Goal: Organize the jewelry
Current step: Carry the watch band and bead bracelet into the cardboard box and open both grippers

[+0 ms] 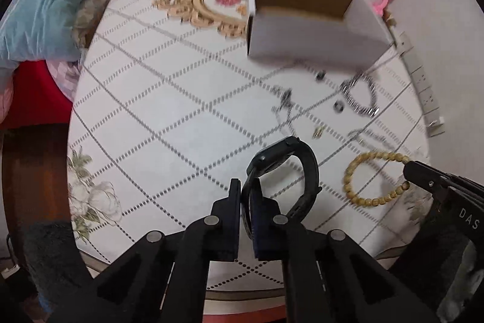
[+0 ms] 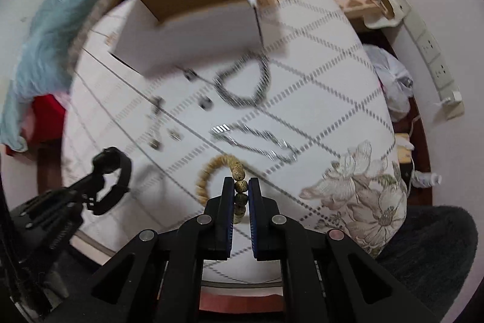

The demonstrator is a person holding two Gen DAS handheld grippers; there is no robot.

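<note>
Two pieces are already in hand, so the relation that counts is where the open box [image 1: 305,20] lies from each gripper. In the left wrist view the box stands ahead and somewhat to the right of the left gripper [image 1: 246,189], on the far part of the table [image 1: 157,117]; in the right wrist view it stands ahead and to the left of the right gripper [image 2: 240,186]. Its open top faces up, and its long side runs crosswise to both grippers.

The left gripper is clamped tight on the strap of the black watch [image 1: 281,171], whose loop sticks out beyond the fingertips toward the box. The right gripper is nearly closed on the bead bracelet [image 2: 217,171], a few beads pinched between its pads while the rest of the ring arcs out to the left. Both pieces seem to hang just above the cloth, though blur makes that uncertain.

Between the grippers and the box the loose pieces lie on the table: a dark bead bracelet [image 2: 245,84] nearest the box, a silver chain [image 2: 257,141] nearer the right gripper, and small items left of them. Neither hand looks clearly nearer the box; each would probably have to travel forward over these pieces.
</note>
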